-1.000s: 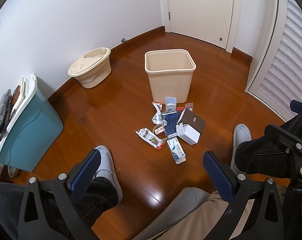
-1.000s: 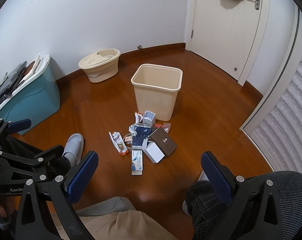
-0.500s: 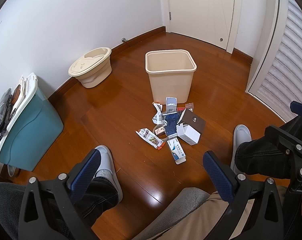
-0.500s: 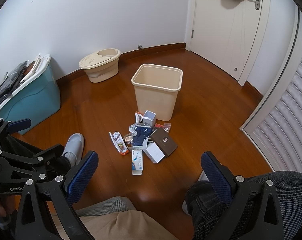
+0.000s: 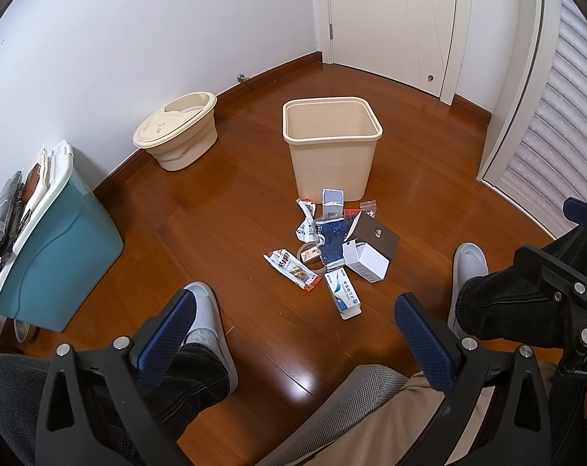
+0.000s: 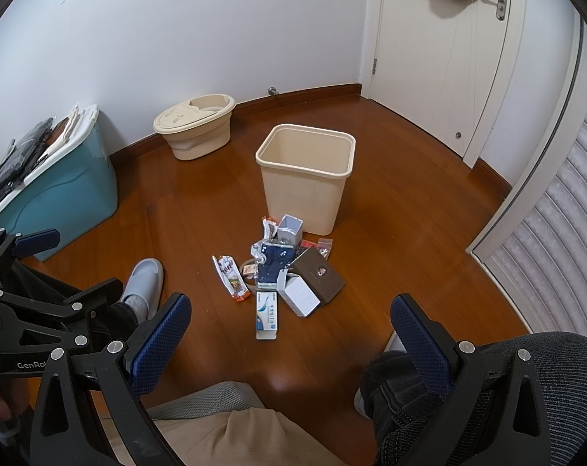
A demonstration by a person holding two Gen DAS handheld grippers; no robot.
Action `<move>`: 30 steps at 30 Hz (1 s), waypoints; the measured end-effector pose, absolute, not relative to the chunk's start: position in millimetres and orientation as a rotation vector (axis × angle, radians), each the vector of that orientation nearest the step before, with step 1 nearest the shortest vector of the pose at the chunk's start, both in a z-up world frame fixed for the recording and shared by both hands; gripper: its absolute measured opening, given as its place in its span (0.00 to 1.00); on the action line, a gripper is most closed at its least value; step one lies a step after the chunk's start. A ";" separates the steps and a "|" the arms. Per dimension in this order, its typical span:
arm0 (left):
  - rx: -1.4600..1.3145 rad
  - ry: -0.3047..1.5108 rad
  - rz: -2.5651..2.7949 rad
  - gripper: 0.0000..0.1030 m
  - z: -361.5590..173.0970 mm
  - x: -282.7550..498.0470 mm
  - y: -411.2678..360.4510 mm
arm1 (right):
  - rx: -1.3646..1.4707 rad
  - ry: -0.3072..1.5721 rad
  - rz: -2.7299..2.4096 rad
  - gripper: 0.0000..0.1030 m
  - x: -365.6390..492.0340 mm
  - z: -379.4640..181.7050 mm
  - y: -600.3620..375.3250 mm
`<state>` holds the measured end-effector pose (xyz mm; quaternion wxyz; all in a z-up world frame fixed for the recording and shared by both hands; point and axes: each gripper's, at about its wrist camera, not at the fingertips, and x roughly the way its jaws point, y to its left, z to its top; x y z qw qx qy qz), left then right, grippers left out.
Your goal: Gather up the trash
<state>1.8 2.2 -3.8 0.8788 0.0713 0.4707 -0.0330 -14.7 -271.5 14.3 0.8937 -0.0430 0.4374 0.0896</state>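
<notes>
Trash pile beyond both spread claws, beside bin

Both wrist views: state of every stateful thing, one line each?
left gripper: open, holding nothing
right gripper: open, holding nothing
beige trash bin: upright, no lid, looks empty
white carton: on its side, end flap open
blue-and-white box: lying flat
snack wrapper: flat on the floor
beige tub: lid on
teal storage bin: lidded, items piled on top
door: shut
</notes>
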 end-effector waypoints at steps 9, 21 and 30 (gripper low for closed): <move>0.148 0.981 -0.069 1.00 -3.8 1.8 2.4 | -0.089 0.908 0.185 1.00 -14.9 13.9 -271.4; 0.147 0.981 -0.070 1.00 -5.1 1.2 3.3 | -0.090 0.906 0.185 1.00 -15.5 13.8 -271.5; 0.103 0.990 -0.053 1.00 -9.7 1.6 16.2 | -0.047 0.942 0.191 1.00 -13.8 9.0 -276.2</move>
